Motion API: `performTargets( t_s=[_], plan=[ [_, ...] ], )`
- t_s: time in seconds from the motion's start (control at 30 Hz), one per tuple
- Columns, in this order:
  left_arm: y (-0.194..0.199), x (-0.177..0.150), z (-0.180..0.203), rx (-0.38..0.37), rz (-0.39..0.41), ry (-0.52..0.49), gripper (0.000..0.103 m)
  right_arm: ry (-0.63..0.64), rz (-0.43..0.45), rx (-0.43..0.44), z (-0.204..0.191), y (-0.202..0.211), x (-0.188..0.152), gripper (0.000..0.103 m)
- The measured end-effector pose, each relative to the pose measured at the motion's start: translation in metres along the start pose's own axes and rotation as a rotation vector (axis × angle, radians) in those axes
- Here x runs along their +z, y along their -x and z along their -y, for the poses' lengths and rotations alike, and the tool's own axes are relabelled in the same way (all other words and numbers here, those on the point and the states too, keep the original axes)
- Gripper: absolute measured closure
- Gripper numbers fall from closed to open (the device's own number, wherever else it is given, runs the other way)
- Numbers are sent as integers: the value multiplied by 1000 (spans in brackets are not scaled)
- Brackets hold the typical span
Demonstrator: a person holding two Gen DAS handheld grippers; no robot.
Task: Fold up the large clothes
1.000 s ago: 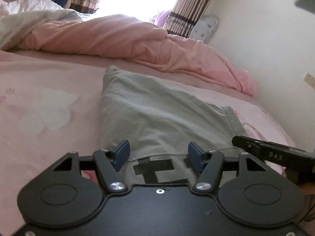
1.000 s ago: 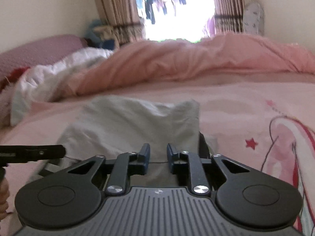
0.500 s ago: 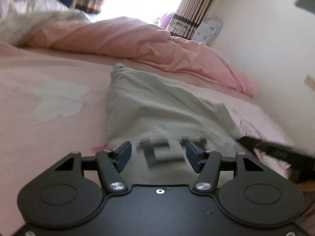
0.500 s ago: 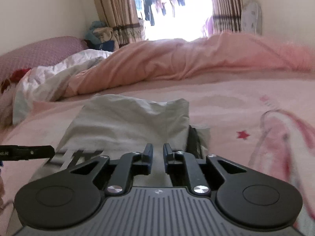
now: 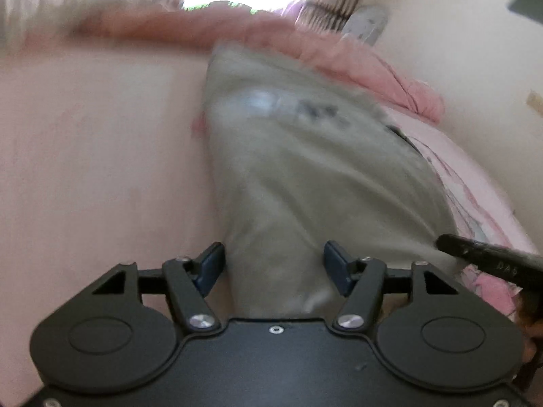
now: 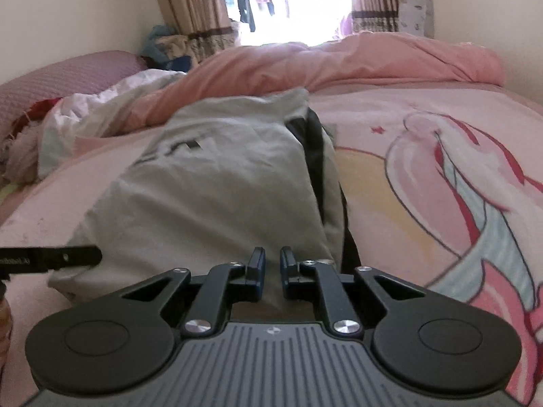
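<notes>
So the grey T-shirt [image 6: 220, 183] is lying on the pink bedsheet [image 6: 424, 156], already folded into a long narrow strip that runs straight away from both grippers toward the bunched-up pink duvet [image 6: 373, 57] at the far end. There's a dark printed logo on the far half, and a black trim edge shows along its right side.

Left gripper [image 5: 274, 264] is wide open, and the near end of the shirt sits right between its fingers, though that view is blurry so I can't say if the cloth is touching the pads.

Right gripper [image 6: 269, 268] has its jaws nearly closed with a slim gap; the near hem sits just past the tips, and I can't tell if it's pinching any fabric.

My guess: the near end gets carried forward along the long axis, toward the duvet. Both grippers look about equally close.
</notes>
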State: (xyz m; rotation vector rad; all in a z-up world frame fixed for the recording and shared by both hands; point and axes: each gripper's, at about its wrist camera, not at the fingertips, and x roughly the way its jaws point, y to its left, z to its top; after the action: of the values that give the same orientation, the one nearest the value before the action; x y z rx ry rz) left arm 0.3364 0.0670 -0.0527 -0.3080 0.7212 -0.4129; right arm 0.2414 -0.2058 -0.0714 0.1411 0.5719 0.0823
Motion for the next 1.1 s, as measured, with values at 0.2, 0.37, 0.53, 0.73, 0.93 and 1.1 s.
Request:
performTargets(
  t_s=[0.2,0.37,0.53,0.73,0.93,1.1],
  plan=[
    [6,5,4,6,-4,0,44,-26,-7,-8,3,2,1,97],
    [32,7,25,81,55,-62,47,-26,10,-19,-3,16,4,91],
    [58,10,61,72,142,-141,43,-12,64,4,-19,35,11,89],
    [21,-4,69,83,13,-148,43,22,32,-3,-34,25,4,88],
    [7,-21,66,100,23,-203,41,10,-8,-48,-29,6,-16,88],
    [8,-21,70,114,24,-235,41,34,-20,-55,-33,9,-12,87]
  ],
)
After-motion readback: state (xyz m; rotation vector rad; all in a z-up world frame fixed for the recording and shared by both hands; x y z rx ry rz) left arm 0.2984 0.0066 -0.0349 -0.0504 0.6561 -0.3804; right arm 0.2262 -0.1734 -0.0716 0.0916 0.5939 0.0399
